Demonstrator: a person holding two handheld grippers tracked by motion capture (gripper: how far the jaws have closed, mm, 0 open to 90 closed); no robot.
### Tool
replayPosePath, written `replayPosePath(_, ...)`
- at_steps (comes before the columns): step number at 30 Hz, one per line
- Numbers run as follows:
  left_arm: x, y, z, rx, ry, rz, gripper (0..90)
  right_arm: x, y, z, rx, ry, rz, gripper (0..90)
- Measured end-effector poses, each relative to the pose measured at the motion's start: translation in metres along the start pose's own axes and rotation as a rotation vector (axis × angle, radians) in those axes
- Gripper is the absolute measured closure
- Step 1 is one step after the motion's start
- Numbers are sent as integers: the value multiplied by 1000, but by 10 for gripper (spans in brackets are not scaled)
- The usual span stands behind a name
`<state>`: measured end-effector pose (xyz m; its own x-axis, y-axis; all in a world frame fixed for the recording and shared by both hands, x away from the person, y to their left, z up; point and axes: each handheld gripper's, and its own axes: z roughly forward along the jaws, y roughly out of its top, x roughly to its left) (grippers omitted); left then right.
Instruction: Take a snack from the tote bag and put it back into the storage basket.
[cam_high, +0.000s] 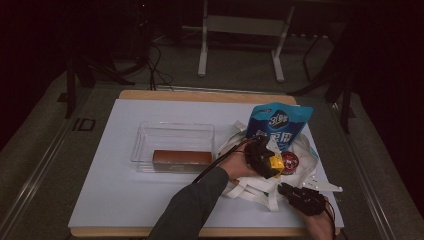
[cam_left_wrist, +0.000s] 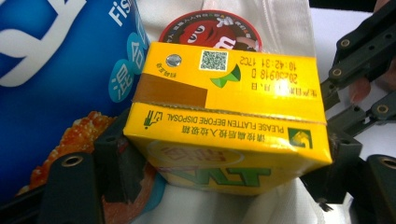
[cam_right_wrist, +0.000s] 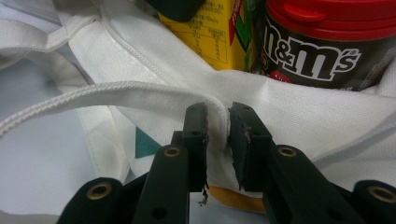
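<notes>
A white cloth tote bag (cam_high: 254, 188) lies at the table's right, with a blue snack bag (cam_high: 280, 125) and a red-lidded M&M's tub (cam_high: 290, 161) standing in its mouth. My left gripper (cam_high: 264, 158) is over the bag mouth, shut on a yellow drink carton (cam_high: 275, 163). In the left gripper view the carton (cam_left_wrist: 224, 116) sits crosswise between the jaws of that gripper (cam_left_wrist: 224, 170), touching the tub (cam_left_wrist: 210, 32). My right gripper (cam_high: 286, 189) is at the bag's near edge. In the right gripper view this gripper (cam_right_wrist: 218, 123) pinches the bag's rim (cam_right_wrist: 154, 95), below the tub (cam_right_wrist: 322, 46).
A clear plastic container (cam_high: 172, 131) holding a brown box (cam_high: 181, 159) stands at the middle of the white mat (cam_high: 115, 200). The bag's handles (cam_high: 270, 200) trail toward the front edge. Beyond the table are a floor with cables and a stand's legs.
</notes>
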<state>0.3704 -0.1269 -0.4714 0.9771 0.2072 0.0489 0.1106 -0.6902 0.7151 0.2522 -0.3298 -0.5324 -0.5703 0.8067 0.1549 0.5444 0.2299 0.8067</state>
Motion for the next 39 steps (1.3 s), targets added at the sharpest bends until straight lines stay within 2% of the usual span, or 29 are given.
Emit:
replayPosePath(14, -3, -1, -2, 2, 22, -25, 288, 0, 0, 0, -2, 3, 2, 763)
replayPosePath(21, -7, 1, -5, 14, 48, -10, 289, 0, 0, 0, -3, 3, 1, 763)
replayPosePath(33, -8, 6, -22, -33, 65, -27, 289, 0, 0, 0, -2, 0, 2, 763)
replayPosePath(39, -9, 9, -33, -42, 81, -26, 288, 0, 0, 0, -2, 1, 2, 762)
